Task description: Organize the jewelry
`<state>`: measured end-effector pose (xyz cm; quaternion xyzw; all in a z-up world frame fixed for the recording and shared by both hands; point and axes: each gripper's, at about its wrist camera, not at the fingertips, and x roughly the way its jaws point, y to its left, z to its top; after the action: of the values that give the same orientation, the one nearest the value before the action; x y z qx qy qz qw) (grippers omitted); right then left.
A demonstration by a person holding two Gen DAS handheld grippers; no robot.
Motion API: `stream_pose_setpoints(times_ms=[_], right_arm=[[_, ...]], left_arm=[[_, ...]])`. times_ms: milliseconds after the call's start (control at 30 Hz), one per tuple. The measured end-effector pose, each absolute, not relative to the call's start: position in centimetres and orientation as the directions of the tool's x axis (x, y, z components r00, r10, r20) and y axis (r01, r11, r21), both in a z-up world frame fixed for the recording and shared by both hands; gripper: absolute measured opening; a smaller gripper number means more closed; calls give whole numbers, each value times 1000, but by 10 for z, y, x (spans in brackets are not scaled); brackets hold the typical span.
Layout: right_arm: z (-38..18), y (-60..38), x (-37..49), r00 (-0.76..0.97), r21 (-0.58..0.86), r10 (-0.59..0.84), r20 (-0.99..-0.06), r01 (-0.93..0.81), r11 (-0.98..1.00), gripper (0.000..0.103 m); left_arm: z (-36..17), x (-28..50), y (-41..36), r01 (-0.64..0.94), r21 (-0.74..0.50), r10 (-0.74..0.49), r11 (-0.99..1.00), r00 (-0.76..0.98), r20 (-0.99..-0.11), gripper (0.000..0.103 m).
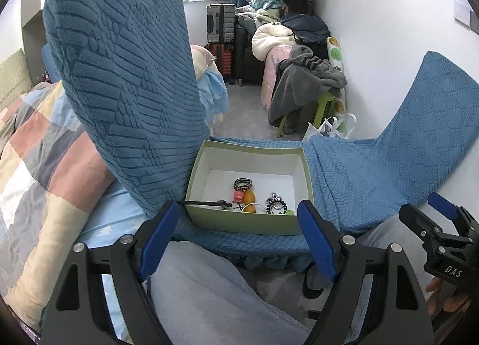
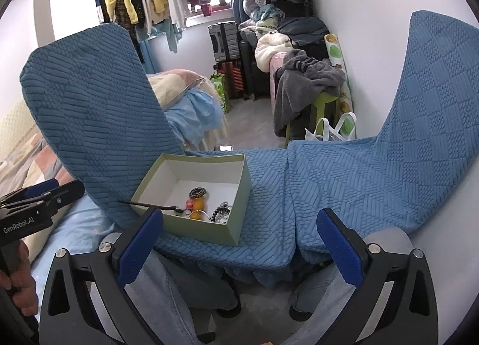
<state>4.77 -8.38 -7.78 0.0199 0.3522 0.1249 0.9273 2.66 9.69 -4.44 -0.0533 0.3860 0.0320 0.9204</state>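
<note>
Left wrist view: both grippers hang apart-jawed over a box (image 1: 209, 220) of jewelry.

From where I stand, the green box sits on a blue-covered seat (image 1: 344, 183), beside the left chair back (image 1: 119, 75). Inside lie a patterned bangle (image 1: 243, 184), an orange pendant (image 1: 249, 197), a beaded bracelet (image 1: 275, 204) and a dark stick (image 1: 203, 203) poking over the left wall. The left gripper (image 1: 236, 240) and the right gripper (image 2: 239, 243) each hold nothing, spread wide above the person's knees.
</note>
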Motion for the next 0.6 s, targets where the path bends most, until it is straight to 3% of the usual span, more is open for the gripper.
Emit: stream_pose_setpoints(times_ms=[600], right_arm=[[-78, -89, 48, 723, 129, 228, -652, -190, 973, 103]], left_arm=[[-44, 28, 101, -119, -79, 27, 990, 697, -717, 81]])
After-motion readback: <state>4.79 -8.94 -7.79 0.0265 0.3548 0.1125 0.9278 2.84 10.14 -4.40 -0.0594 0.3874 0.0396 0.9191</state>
